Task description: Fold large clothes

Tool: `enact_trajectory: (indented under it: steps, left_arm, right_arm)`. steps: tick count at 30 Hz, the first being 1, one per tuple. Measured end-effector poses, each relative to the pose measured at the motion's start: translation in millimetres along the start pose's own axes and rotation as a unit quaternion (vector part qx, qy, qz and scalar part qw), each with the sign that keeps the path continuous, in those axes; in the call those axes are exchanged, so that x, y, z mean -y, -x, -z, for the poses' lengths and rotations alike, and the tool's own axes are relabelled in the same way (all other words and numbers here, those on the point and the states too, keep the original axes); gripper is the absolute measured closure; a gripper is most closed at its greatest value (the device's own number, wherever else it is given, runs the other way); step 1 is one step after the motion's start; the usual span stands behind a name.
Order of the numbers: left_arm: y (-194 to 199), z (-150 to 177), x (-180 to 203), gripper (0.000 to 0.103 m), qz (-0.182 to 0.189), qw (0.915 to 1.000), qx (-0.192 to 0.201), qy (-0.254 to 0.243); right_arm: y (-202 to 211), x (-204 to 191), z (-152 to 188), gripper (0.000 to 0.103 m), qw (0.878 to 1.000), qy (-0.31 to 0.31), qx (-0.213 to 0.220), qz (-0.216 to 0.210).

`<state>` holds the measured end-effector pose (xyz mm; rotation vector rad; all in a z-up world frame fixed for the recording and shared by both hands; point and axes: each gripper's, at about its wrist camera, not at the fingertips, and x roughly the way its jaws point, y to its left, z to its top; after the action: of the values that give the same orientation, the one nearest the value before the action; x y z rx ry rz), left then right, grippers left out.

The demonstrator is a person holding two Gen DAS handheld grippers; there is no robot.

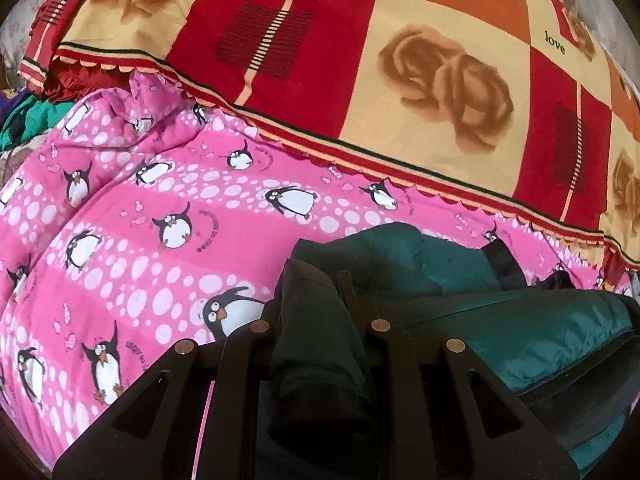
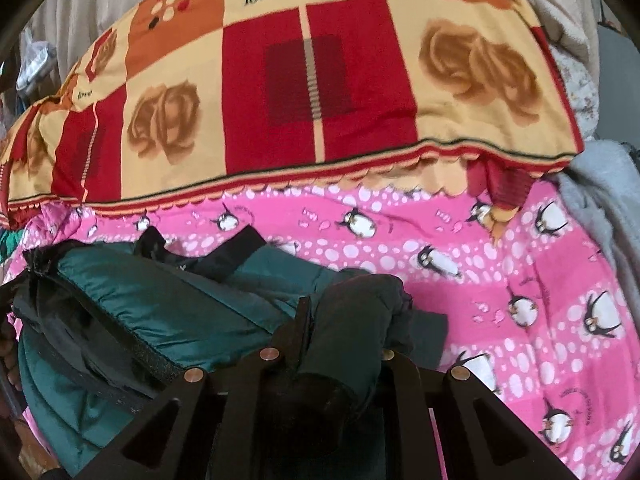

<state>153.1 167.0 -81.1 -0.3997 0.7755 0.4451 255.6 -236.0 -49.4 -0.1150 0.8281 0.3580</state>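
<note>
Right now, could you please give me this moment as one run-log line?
task: fold jacket | left hand-held gripper: shut on green jacket | right hand-held gripper: shut on green jacket | surface: pink penguin blanket

Teal jacket (image 1: 520,332), pink penguin-print sheet (image 1: 132,216) — red-orange rose-patterned blanket (image 1: 400,40)

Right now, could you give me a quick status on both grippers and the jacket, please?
Left gripper shut on dark green jacket. Right gripper shut on it too. Jacket bunched on pink penguin sheet. Nothing in the way.
</note>
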Motion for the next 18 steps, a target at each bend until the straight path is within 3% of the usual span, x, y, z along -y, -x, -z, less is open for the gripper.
enact_trajectory:
  steps: [4, 9, 14, 18]
  left_arm:
    - [-8, 8, 0, 0.086, -0.002, 0.9999, 0.015, 0.001]
    - [-15, 17, 2, 0.086, -0.012, 0.9992, 0.037, -0.003]
    - [-19, 15, 2, 0.085, -0.003, 0.9995, 0.032, -0.003]
    - [-15, 10, 1, 0.084, 0.004, 0.9998, 0.021, 0.002]
  right_arm:
    - [-18, 3, 9, 0.087, 1.000, -0.010, -0.012, -0.019]
    - [-34, 1, 19, 0.085, 0.999, 0.002, 0.004, -0.035]
    - [-41, 0, 24, 0.085, 0.999, -0.005, 0.019, -0.032]
    - [-37, 13, 22, 0.083, 0.997, -0.044, 0.014, -0.063]
